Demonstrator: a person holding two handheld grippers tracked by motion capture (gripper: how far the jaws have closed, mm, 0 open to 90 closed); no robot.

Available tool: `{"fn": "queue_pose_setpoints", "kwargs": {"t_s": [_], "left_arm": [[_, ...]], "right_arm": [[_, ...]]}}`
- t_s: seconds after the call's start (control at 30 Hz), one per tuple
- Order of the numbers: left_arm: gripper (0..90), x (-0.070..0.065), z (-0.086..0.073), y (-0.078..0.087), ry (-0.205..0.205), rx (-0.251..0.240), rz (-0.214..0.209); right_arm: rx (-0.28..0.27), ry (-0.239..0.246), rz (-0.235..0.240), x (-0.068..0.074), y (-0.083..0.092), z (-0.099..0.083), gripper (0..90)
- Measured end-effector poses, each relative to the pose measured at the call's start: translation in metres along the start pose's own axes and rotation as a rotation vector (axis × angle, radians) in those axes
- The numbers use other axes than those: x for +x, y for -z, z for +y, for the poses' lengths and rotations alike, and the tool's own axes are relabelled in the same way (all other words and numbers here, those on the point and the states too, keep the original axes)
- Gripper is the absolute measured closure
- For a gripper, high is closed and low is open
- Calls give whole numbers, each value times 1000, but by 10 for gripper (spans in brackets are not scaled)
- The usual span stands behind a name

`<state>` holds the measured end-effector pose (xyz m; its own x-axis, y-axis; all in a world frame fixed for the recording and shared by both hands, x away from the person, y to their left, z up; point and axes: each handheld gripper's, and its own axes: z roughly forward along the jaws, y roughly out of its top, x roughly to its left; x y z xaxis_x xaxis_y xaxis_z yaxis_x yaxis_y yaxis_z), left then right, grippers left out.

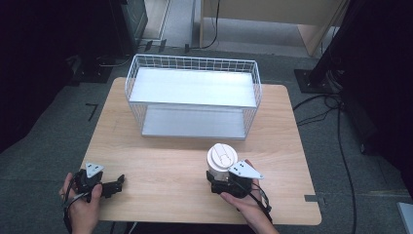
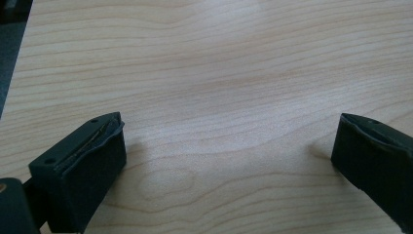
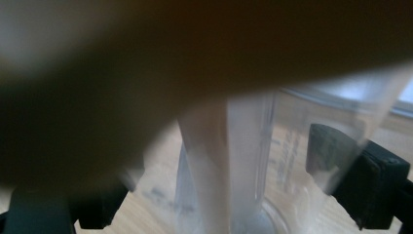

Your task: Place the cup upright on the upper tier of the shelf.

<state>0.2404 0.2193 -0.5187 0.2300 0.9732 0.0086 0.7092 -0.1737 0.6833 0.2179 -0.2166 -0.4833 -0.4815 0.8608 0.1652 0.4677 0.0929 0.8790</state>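
On the light wooden desk [image 1: 160, 161], the right hand-held gripper [image 1: 225, 184] clamps a clear plastic cup with a white round lid [image 1: 221, 158], upright between its jaws near the front edge. The left hand-held gripper [image 1: 113, 186] rests wide apart, holding nothing, well left of the cup.

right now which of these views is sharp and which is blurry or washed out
High view: sharp and evenly lit, the white wire basket crisp, its surroundings dark. Left gripper view: wood grain of the light wooden table sharp, with a pale sheen mid-frame. Right gripper view: very blurred, the clear plastic container too close to focus, a dark smear across the top.
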Motion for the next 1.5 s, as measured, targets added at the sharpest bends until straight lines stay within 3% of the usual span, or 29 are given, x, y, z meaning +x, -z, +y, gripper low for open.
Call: {"fn": "queue_pose_setpoints", "kwargs": {"t_s": [0.27,0.8,1.23,1.5], "left_arm": [[0,0,0,0,0,0,0],[0,0,0,0,0,0,0],[0,0,0,0,0,0,0],[0,0,0,0,2,-3,0]], "right_arm": [[-60,41,-22,10,-2,7,143],[-108,33,-17,13,3,18,144],[-207,18,-3,14,13,44,151],[-284,13,-7,13,20,72,152]]}}
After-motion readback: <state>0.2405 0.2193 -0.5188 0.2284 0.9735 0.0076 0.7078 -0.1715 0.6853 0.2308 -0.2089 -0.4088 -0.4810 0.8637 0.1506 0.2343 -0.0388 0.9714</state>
